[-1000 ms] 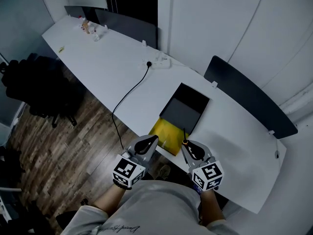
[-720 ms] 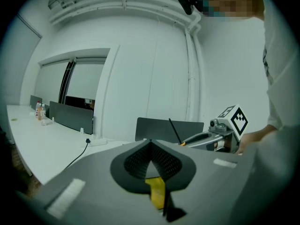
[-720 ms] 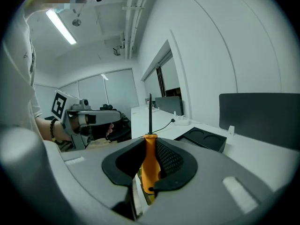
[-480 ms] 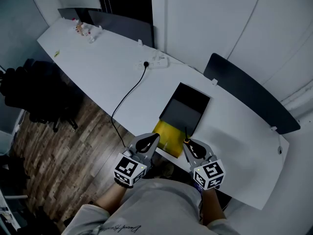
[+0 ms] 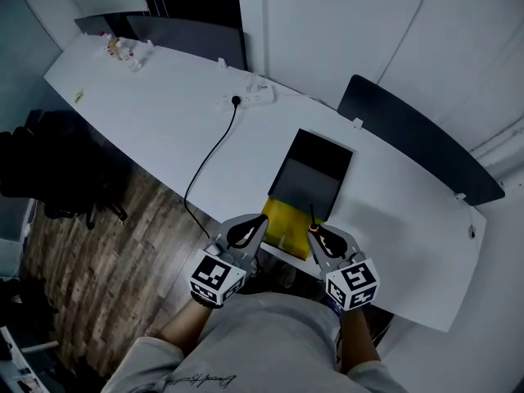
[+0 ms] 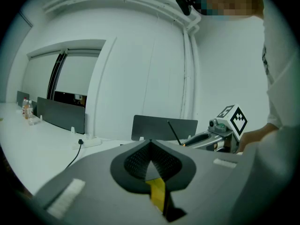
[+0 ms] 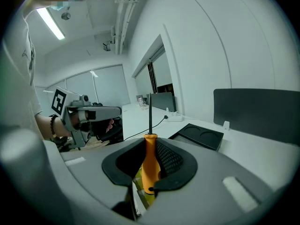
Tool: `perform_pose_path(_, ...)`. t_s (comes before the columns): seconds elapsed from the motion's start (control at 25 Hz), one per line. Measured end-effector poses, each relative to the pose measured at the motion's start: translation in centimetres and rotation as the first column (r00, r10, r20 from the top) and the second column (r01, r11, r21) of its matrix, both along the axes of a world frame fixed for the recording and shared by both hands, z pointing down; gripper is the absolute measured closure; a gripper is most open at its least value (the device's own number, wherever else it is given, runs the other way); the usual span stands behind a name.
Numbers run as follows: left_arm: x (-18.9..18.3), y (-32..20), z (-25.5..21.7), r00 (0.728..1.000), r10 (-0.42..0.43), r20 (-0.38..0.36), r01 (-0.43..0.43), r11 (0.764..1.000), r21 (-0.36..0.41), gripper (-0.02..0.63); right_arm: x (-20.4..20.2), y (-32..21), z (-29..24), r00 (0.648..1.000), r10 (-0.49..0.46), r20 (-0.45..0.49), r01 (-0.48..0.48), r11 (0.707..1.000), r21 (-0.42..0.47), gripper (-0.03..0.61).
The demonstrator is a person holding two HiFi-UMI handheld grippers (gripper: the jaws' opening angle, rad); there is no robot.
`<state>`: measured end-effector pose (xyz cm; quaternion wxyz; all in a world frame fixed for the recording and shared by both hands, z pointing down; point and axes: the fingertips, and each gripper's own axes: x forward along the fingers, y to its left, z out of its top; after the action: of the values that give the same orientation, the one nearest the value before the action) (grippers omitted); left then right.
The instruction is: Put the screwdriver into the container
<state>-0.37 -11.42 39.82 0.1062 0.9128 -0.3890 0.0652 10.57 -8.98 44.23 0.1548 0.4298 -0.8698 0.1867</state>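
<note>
I hold both grippers close in front of my torso at the near edge of the white table (image 5: 164,113), forearms drawn in and jaws pointing away from me toward the container (image 5: 311,178). The left gripper (image 5: 259,222) sits to the left of the yellow sheet (image 5: 285,219) and angles inward to the right. In the left gripper view its pad tips meet with nothing gripped between them, and only a strip of the yellow sheet shows through the gap behind the tips. The right gripper (image 5: 318,237) sits just beside it, angled slightly inward to the left, with its marker cube (image 5: 352,283) nearest my body. Its jaws are clamped on the orange handle of the screwdriver (image 7: 150,165), and the pads press it from both sides. The dark shaft projects forward past the fingertips. In the head view the shaft tip lies at the near rim of the container (whether it is above the rim or short of it I cannot tell). The container is a shallow black tray lying flat on the table, its near end touching or overlapping the yellow sheet. The screwdriver is in the right gripper, outside the container. The two grippers are near each other but apart.
</note>
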Motion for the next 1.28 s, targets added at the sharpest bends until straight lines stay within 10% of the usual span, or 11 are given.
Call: perform_pose_path(1.28,-2.6,-4.1,6.3,0.999,0.028,0.023,-0.025,0.992,-0.127,0.615,-1.7,-2.9,9.7,0.970,-0.082,-0.230,0.040,0.982,-0.183,0.492)
